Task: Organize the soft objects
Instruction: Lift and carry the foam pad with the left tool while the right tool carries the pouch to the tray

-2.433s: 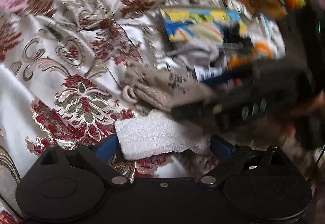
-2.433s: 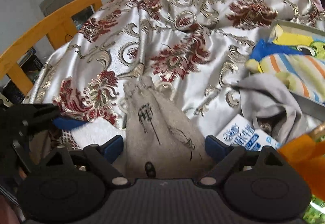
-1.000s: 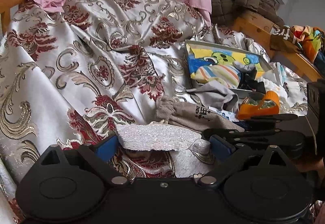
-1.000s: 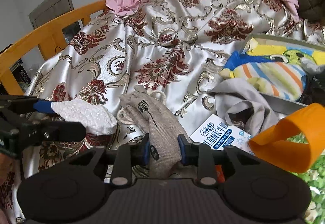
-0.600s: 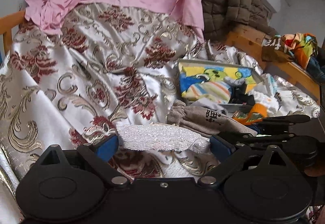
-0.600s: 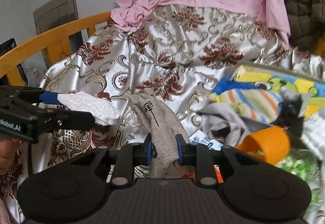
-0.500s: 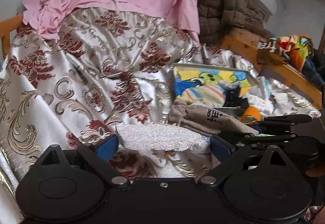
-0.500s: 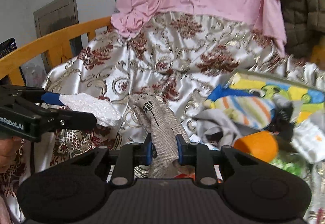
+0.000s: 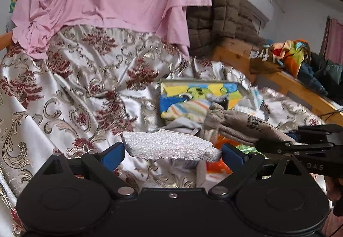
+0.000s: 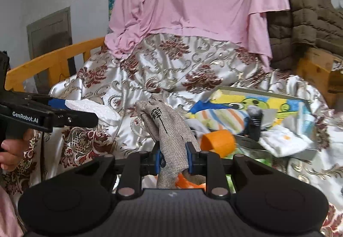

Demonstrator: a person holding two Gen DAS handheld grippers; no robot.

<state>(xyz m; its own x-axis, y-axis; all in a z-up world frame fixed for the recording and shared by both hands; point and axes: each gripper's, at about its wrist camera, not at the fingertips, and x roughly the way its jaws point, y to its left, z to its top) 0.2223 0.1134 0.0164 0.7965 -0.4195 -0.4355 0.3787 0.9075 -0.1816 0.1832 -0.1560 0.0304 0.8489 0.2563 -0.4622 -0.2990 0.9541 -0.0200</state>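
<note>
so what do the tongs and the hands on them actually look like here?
Both tongs are matte black plastic with blue finger pads and silver screw heads at the linkage pivots. The left tongs carry white "GenRobot.AI" lettering on the side; the right tongs show "DAS" in grey. The bare left hand has light-painted nails; no sleeve or cable on it shows.

A grey-beige woven drawstring pouch (image 10: pixel 169 129) with black printed characters is pinched at its lower end and held up off the bed, its gathered mouth rising up and away, a little slumped; beside it to the left, a flat, ragged-edged piece of white foam (image 9: pixel 169 146) with a bubbly surface is held roughly level, spanning blue pads, also clear of the bed.
</note>
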